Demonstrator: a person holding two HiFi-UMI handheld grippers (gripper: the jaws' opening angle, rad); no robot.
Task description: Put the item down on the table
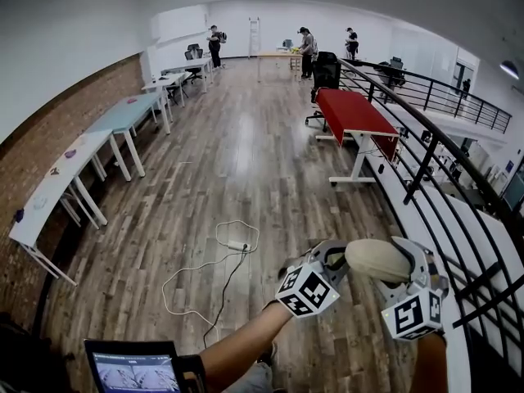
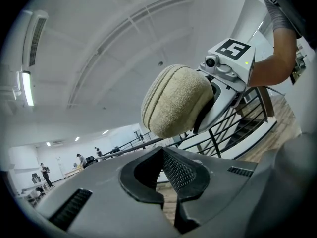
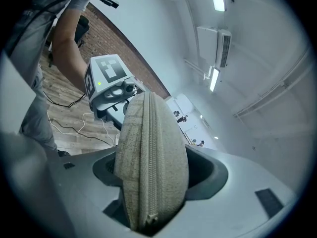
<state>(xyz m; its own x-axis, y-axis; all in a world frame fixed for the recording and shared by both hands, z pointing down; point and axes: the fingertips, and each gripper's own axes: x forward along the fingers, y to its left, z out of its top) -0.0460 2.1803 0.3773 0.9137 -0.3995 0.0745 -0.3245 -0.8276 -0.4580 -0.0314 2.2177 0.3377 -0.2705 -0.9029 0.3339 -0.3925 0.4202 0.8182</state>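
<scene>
maybe-felt pouch (image 3: 151, 157) in right hand-held gripper (image 1: 389, 264)

The pouch (image 3: 151, 162) is speckled beige, the marker cubes (image 1: 309, 291) black-and-white, one table (image 1: 354, 111) red, the floor (image 1: 237, 162) streaked brown

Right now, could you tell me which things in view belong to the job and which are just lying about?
Job: beige zipped pouch, right gripper clamped on it, red table (likely spot).
Lying about: white floor cable, white tables by brick wall, open left gripper.
</scene>
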